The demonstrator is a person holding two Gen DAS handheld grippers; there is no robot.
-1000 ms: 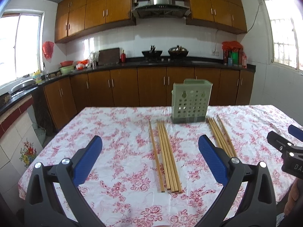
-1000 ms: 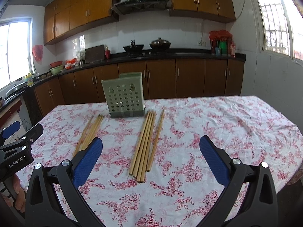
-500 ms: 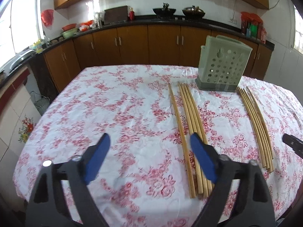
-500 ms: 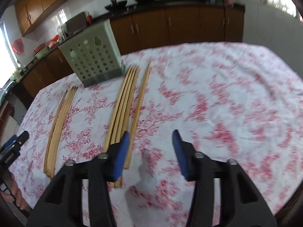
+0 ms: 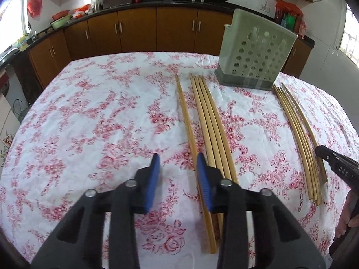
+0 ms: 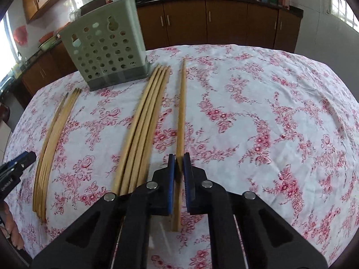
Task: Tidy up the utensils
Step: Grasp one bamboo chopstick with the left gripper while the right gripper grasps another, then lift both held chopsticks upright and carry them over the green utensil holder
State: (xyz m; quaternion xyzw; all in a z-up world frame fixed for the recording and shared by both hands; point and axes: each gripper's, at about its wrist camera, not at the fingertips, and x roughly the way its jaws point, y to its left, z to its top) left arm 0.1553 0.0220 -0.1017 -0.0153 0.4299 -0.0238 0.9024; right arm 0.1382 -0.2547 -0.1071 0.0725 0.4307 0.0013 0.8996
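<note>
A pale green perforated utensil holder (image 5: pixel 253 51) (image 6: pixel 105 47) stands upright at the back of the table. Two bundles of wooden chopsticks and single ones lie on the floral cloth. In the left wrist view my left gripper (image 5: pixel 178 170) is partly open and empty; its right pad sits just over a single chopstick (image 5: pixel 185 116), beside a bundle (image 5: pixel 213 130). In the right wrist view my right gripper (image 6: pixel 179 168) is closed around a single chopstick (image 6: pixel 181 112) that lies on the cloth, right of a bundle (image 6: pixel 145 121). A second bundle (image 6: pixel 53 134) (image 5: pixel 298 139) lies beyond.
The table (image 5: pixel 89 112) has a white cloth with red flowers. Brown kitchen cabinets (image 5: pixel 139 29) and a counter with pots stand behind it. The other gripper's tip shows at each view's edge, the right gripper (image 5: pixel 336 168) and the left gripper (image 6: pixel 15 165).
Both grippers have dropped towards the table and tilted down. Both have narrowed from wide open; the right one has closed around the single chopstick, the left one is halfway closed.
</note>
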